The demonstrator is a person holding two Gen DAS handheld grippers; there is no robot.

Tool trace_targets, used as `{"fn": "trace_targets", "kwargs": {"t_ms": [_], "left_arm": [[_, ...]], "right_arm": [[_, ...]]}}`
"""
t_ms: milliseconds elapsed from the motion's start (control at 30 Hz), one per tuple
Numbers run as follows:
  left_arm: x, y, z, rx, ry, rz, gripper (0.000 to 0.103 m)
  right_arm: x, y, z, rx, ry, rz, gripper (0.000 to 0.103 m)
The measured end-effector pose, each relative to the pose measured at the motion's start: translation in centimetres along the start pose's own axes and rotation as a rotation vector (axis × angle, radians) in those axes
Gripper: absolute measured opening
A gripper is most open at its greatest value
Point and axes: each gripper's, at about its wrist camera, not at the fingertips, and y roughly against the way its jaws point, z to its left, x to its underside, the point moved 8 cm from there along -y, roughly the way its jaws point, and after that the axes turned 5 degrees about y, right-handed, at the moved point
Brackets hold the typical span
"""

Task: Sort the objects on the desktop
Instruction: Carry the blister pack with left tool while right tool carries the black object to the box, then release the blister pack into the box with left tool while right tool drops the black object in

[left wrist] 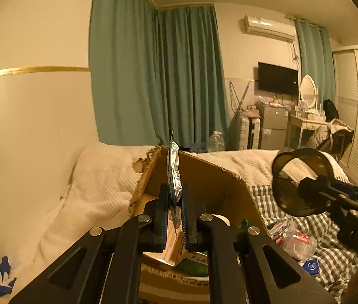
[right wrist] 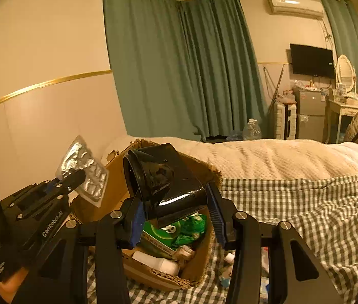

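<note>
My left gripper [left wrist: 175, 197] is shut on a silver foil blister pack [left wrist: 173, 174], held edge-on above the open cardboard box [left wrist: 216, 177]. From the right wrist view the same pack [right wrist: 85, 169] shows flat and shiny in the left gripper [right wrist: 77, 177], at the box's left side. My right gripper [right wrist: 176, 202] is shut on a dark glossy cup-shaped container [right wrist: 163, 177], tilted with its mouth to the upper left, over the box [right wrist: 199, 268]. The left wrist view shows that container [left wrist: 300, 179] to the right of the box.
The box holds green packets [right wrist: 179, 230], a white bottle [right wrist: 158, 262] and paper. It sits on a checked blanket [right wrist: 305, 215] over a bed with a cream cover [right wrist: 267, 157]. Loose wrappers and small items [left wrist: 295, 240] lie on the blanket right of the box. A wall is at left.
</note>
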Motion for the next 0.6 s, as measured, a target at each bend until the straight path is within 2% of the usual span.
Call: {"fn": "trace_targets", "kwargs": {"t_ms": [200,400,600], "left_arm": [[0.2,-3.5,0.2,0.01,-0.011,0.121,0.008],[1.1,-5.3,0.3,-0.02,-0.054,0.195,0.008],[2.4,-6.3,0.6,-0.042,-0.054,0.255,0.009]], "right_arm": [[-0.2,-3.6,0.2,-0.026,-0.026,0.074,0.044],[1.6,-6.9,0.6,-0.036,-0.055,0.176,0.044],[3.7,-8.0,0.1,-0.036,-0.071,0.24,0.044]]}}
